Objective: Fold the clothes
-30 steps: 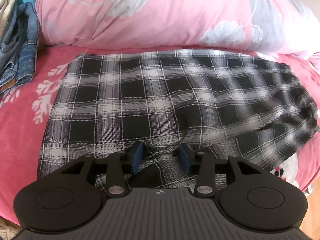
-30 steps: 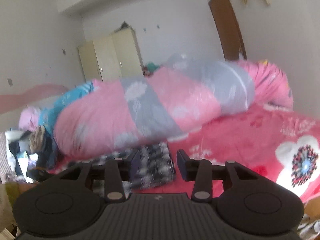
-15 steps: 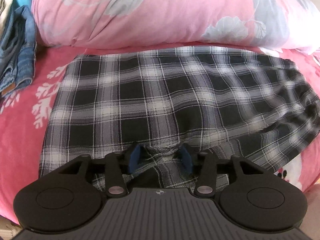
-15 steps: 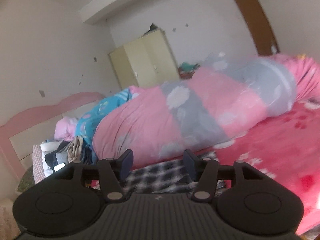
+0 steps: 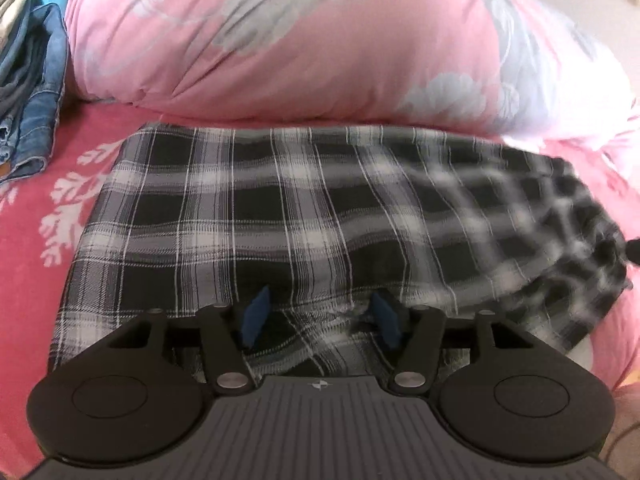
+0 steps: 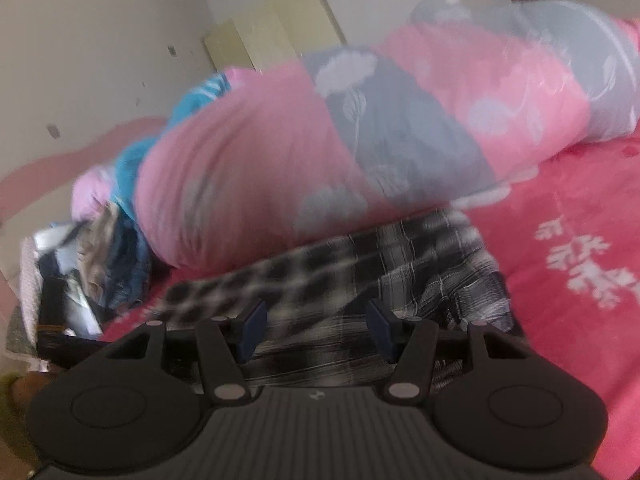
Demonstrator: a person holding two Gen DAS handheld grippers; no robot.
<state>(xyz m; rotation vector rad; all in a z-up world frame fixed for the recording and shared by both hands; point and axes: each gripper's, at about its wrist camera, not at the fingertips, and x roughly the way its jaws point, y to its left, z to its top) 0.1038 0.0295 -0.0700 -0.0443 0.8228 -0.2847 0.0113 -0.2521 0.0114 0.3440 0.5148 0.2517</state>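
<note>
On a pink bed [image 5: 28, 264], a half-folded plaid shirt [image 5: 256, 216] lies against the rolled quilt [image 5: 280, 40]. The left tongs [image 5: 320, 316], jaws opening, straddle the shirt's near hem without pinching it. From the right side, the right tongs [image 6: 316, 328] hover wide over the shirt's [image 6: 420, 264] end, holding nothing. The released hem could slump and spoil the fold.

Readable text: none. Only mark: a small round emblem, no legible lettering, on the ribbed housing of the left gripper [image 5: 320, 318] and the right gripper [image 6: 316, 326].
</note>
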